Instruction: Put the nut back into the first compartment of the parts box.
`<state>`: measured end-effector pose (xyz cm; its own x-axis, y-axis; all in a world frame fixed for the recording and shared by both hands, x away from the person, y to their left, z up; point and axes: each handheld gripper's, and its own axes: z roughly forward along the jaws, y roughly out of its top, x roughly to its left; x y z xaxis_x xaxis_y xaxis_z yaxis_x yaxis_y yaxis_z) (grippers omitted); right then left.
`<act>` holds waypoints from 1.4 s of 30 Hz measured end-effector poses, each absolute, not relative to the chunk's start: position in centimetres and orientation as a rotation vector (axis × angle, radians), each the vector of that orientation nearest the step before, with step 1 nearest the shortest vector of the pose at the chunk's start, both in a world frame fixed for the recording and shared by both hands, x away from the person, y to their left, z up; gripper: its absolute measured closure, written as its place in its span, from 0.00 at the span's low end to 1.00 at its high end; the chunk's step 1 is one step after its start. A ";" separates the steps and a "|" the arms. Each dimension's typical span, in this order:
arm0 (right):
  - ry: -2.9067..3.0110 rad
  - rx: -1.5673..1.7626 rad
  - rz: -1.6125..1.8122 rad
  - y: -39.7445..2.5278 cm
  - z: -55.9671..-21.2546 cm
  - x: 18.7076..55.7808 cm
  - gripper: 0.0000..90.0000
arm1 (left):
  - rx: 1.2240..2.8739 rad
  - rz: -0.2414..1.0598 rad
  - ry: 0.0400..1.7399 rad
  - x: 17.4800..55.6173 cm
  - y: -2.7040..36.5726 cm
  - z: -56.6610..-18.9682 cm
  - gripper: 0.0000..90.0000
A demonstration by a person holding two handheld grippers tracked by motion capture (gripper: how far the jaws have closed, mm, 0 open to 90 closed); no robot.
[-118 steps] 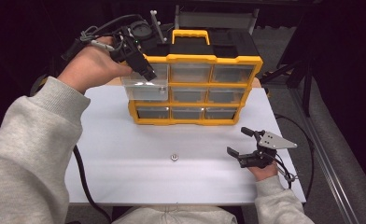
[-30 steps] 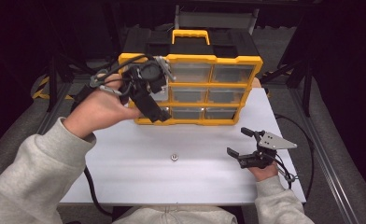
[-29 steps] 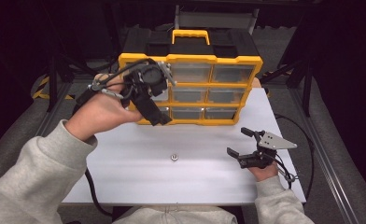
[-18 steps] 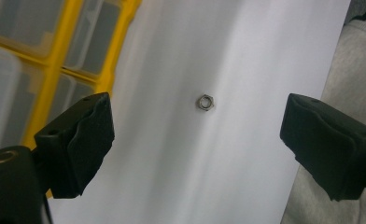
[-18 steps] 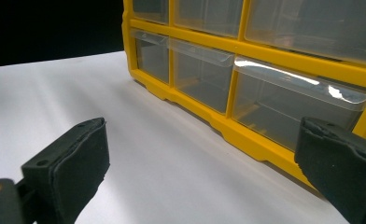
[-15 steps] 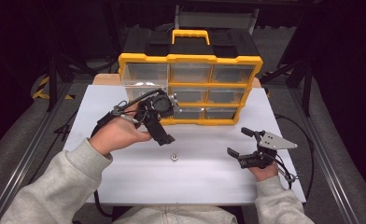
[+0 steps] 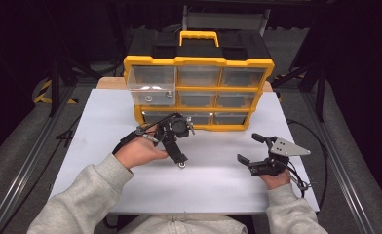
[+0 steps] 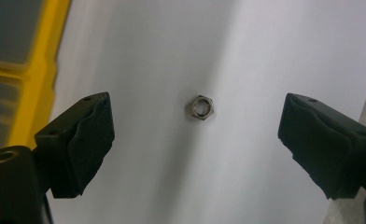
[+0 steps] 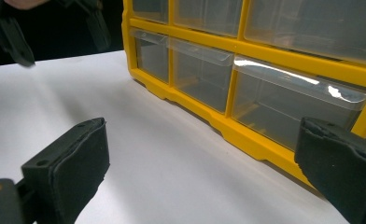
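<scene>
A small steel hex nut [image 7: 181, 166] lies on the white table [image 7: 106, 126] in front of a yellow drawer organiser [image 7: 199, 90]. My left gripper [image 7: 179, 158] hangs just above it, pointing down and open. In the left gripper view the nut [image 8: 200, 107] lies between the wide-spread jaws of the left gripper [image 8: 197, 126], touching neither. The organiser's top-left clear drawer [image 7: 151, 87] is pulled out, with something small inside. My right gripper [image 7: 247, 147] rests open and empty at the table's right; the right gripper [image 9: 204, 154] faces the organiser's bottom drawers [image 9: 209, 70].
The organiser has a black lid with a yellow handle [image 7: 198, 36] and stands at the back of the table. Cables [image 7: 301, 183] trail from both grippers. Bare white tabletop lies left and right of the nut. Dark floor and metal rails [image 7: 28, 161] surround the table.
My left gripper has come down from the organiser's top-left drawer to the tabletop, and now hangs open over the nut. That drawer stays pulled out. The right gripper has not moved.
</scene>
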<state>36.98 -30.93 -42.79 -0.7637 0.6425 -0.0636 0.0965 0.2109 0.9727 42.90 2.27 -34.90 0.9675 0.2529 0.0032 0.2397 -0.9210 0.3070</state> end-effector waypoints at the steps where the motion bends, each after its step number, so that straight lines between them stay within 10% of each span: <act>1: 2.032 0.684 1.577 -30.9 -42.8 37.0 0.04 | 2.817 0.059 0.363 42.9 2.2 -35.2 0.13; 24: 2.041 0.684 1.582 -30.9 -42.9 37.0 0.04 | 2.924 0.052 0.375 42.9 0.6 -42.1 0.22; 34: 2.038 0.682 1.582 -30.9 -42.8 37.0 0.04 | 2.920 0.028 0.342 42.7 0.6 -42.1 0.73; 42: 2.036 0.681 1.578 -30.9 -42.8 37.0 0.04 | 2.920 0.019 0.337 42.4 0.5 -41.3 0.77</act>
<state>37.00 -30.93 -42.79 -0.7650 0.6408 -0.0650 0.0972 0.2146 0.9719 42.39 0.55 -41.28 0.9739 0.2269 -0.0102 0.2243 -0.9535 0.2011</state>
